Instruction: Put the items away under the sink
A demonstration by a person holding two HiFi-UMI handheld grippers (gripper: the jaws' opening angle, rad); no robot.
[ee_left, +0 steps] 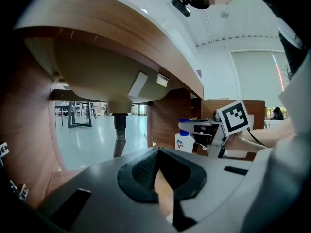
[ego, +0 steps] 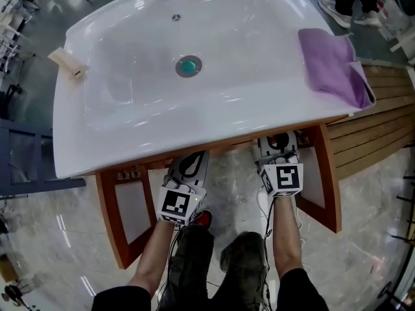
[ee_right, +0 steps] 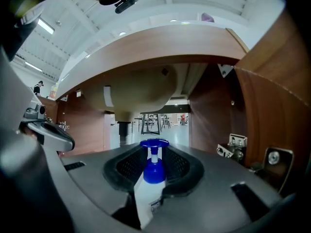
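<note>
Jaws of the right gripper (ee_right: 154, 150) clamp an upright pump bottle (ee_right: 146, 198), long axis vertical, at the open front of the cabinet (ee_right: 265, 106), near its right wall; the space under the sink (ego: 97, 141) lies straight ahead. Left gripper (ee_left: 156, 150), jaws together and empty, sits slightly behind.

We get bright, even overhead light with glare on the white sink (ego: 259, 44), while both gripper views go dark, blurry and heavily bent at the edges.
</note>
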